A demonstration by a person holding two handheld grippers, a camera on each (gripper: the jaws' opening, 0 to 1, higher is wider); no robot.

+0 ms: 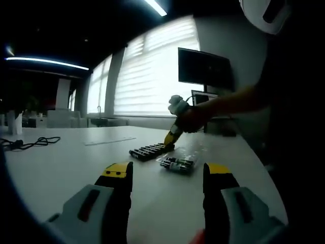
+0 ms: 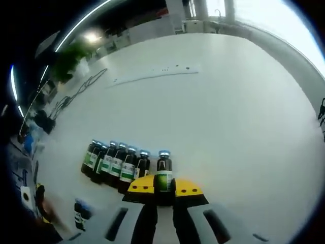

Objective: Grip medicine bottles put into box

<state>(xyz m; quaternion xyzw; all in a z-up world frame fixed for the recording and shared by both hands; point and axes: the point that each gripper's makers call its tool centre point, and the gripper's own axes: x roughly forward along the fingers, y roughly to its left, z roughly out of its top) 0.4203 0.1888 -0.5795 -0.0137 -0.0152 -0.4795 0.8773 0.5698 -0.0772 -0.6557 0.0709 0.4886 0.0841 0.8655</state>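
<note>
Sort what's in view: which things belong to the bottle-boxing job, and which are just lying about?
Job:
- row of medicine bottles
- bottle clamped in the right gripper
- clear packet of bottles
- left gripper, open over the white table

Lying about:
- black cable
- monitor
- flat strip

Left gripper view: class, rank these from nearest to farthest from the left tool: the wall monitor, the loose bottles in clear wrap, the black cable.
1. Loose bottles in clear wrap, just ahead, right of centre.
2. Black cable, far left on the table.
3. Wall monitor, beyond the table, upper right.
</note>
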